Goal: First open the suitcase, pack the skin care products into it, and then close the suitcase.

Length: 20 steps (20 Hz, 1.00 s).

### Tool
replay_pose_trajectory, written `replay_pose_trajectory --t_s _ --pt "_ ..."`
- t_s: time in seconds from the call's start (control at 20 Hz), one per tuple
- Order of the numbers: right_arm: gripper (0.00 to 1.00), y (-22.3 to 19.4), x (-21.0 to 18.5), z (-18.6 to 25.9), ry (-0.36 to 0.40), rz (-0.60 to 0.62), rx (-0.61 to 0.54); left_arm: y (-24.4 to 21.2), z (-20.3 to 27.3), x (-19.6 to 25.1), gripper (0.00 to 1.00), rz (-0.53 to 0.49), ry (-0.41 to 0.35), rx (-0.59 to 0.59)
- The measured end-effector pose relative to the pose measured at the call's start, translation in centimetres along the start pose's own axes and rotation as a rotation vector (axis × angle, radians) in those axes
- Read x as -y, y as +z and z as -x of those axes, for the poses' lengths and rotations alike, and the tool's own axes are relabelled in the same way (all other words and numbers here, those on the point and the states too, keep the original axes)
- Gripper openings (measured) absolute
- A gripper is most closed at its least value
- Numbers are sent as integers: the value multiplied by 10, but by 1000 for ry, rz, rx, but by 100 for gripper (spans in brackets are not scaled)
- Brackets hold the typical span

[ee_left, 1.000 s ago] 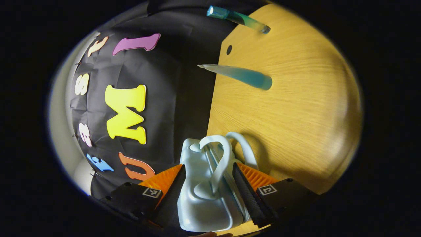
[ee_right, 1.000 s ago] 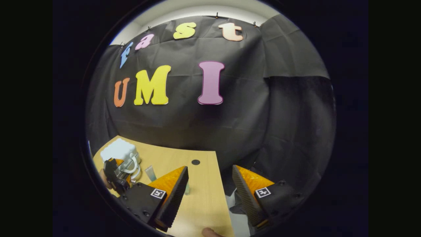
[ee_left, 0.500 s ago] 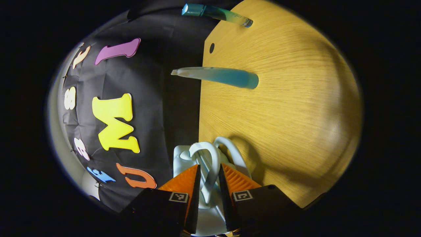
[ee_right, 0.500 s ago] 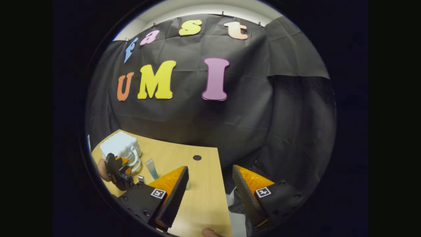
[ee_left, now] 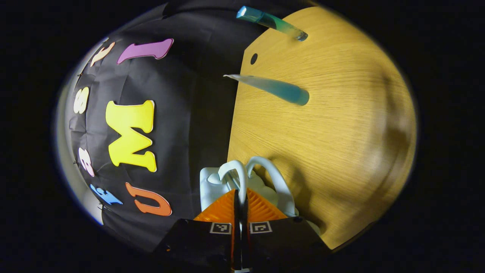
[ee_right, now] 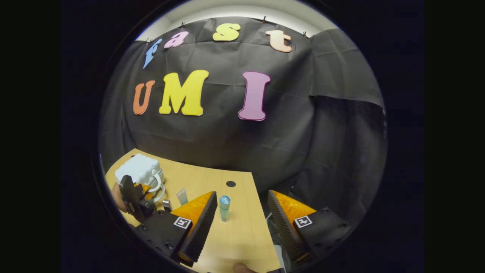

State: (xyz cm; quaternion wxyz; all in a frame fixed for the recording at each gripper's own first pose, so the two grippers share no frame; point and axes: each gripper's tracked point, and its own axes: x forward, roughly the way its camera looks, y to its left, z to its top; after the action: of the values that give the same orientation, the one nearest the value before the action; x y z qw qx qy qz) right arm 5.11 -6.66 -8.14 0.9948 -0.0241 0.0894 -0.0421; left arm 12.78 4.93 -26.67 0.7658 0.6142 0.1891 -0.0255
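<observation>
In the left gripper view, the left gripper (ee_left: pixel 240 203) has its two ribbed fingers pressed together around one of the two looped handles (ee_left: pixel 234 175) of the small pale blue-white hard-shell suitcase (ee_left: pixel 210 184), which stands closed at the back edge of the light wood-grain table (ee_left: pixel 341 125). The handle strap appears pinched between the fingers, though the contact itself is hidden close to the lens. Farther along the table stand a soft squeeze tube fading from clear to teal (ee_left: pixel 272 87) and a slim translucent teal bottle with a round cap (ee_left: pixel 269 22), well apart from the suitcase.

The right gripper view takes in the scene from across the table: the right gripper (ee_right: pixel 241 212) is spread wide and holds nothing, hanging above the table's near edge. The quilted, rounded suitcase (ee_right: pixel 137 170) sits at the far left corner, with the left gripper (ee_right: pixel 141 192) and the hand (ee_right: pixel 117 197) holding it just in front. The tube (ee_right: pixel 182 196) stands near the suitcase; the capped bottle (ee_right: pixel 224 207) stands upright between the right gripper's fingers in the picture, but beyond them.
</observation>
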Motion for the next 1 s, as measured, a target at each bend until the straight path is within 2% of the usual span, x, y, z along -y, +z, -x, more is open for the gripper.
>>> replay_pose_trajectory --t_s 0.1,0.2,0.45,0.7,0.9,1.0 --pt "80 10 -9 7 -29 1 19 3 11 -18 0 77 -5 51" --pt "80 17 -20 14 -55 10 36 0 22 -42 3 152 3 97" --pt "80 25 -59 28 -89 7 45 -36 49 -131 3 465 49 190" --pt "80 30 -115 37 -90 -10 23 -109 57 -201 3 675 93 221" --pt "80 41 -158 43 -89 -54 12 -172 56 -231 2 820 114 218" --pt "80 44 -177 45 -86 -47 8 -207 49 -239 2 859 132 206"
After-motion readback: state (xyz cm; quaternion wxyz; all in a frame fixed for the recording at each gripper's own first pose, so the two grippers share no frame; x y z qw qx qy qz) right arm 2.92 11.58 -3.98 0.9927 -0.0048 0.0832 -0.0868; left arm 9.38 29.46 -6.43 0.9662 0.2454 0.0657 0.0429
